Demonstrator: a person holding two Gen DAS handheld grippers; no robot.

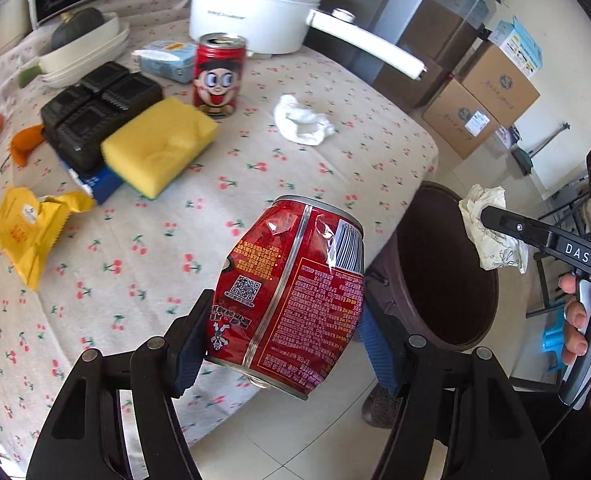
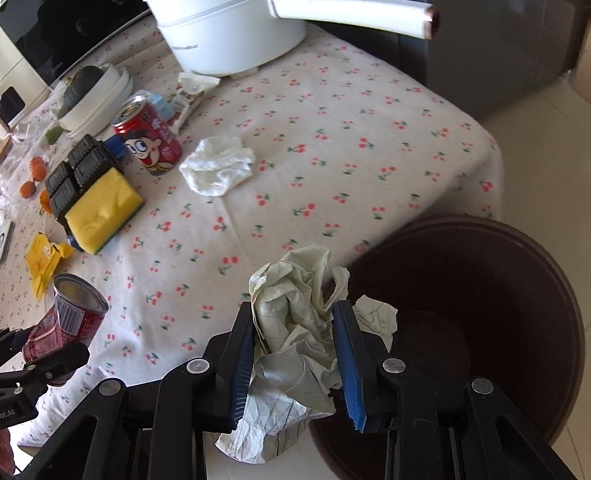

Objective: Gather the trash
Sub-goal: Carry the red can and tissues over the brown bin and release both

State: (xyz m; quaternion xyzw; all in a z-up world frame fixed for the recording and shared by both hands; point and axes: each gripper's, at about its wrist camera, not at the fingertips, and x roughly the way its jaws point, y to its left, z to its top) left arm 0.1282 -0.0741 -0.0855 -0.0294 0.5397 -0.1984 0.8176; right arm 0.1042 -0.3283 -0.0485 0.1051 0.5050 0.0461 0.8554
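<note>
Red and dented, a crushed can (image 1: 291, 300) sits clamped between the pads of the left gripper (image 1: 283, 328), held above the table's edge beside a dark brown bin (image 1: 447, 272) on the floor. The right gripper (image 2: 293, 344) is clenched on a wad of crumpled paper (image 2: 295, 320), carried at the bin's (image 2: 475, 320) rim, a person's fingers (image 1: 575, 320) on its handle. Both loads appear held high and tilted toward the bin's open mouth, seemingly ready to be dropped in. Behind them, on the cherry-print tablecloth (image 1: 135, 248), more litter waits: a white crumpled tissue (image 1: 301, 120), a torn yellow wrapper (image 1: 27, 228) and an opened red can (image 1: 219, 76) standing upright. A yellow sponge (image 1: 159, 144), black trays (image 1: 99, 112) and a white pot (image 1: 255, 4) look like things meant to stay, so the job seems well short of finished
</note>
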